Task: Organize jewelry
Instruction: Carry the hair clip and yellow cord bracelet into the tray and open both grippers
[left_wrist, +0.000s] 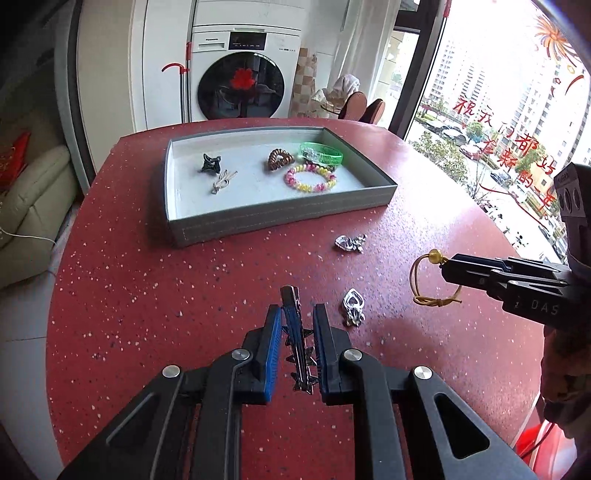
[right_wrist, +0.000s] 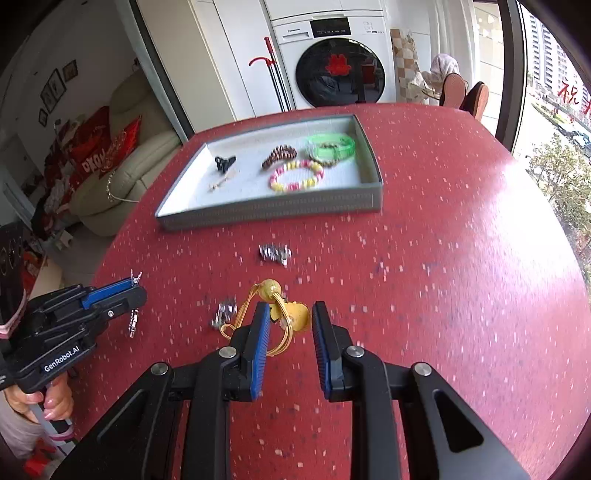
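Red speckled stone makes up the round table (left_wrist: 184, 295), and a grey rectangular tray (left_wrist: 258, 218) with a pale lining sits toward its far edge. Inside the tray, near the left wall, lie a black claw clip (left_wrist: 211, 163) and a small silver bow clip (left_wrist: 222, 181). Toward the right wall lie a brown spiral hair tie (left_wrist: 279, 159), a green translucent bangle (left_wrist: 321, 152) and a pink-and-yellow beaded bracelet (left_wrist: 310, 178).

Two silver heart-shaped clips remain on the bare table in front of the tray: one silver clip (left_wrist: 350, 243) just off the tray's near right corner, and the other silver clip (left_wrist: 354, 307) closer to the near edge.

Left gripper (left_wrist: 297, 315) has its blue pads closed on a blue star-studded hair clip (left_wrist: 297, 339), which stands lengthwise between them with its metal tip poking past the fingertips. In the right wrist view the clip hangs from the same gripper, clear of the table.

Right gripper (right_wrist: 286, 314) grips a yellow cord bracelet (right_wrist: 275, 317) with a round yellow bead; the cord loops out to the left of the fingers, and in the left wrist view the loop dangles above the tabletop. A hand (right_wrist: 51, 402) wraps the left gripper's handle at the table's near left edge.
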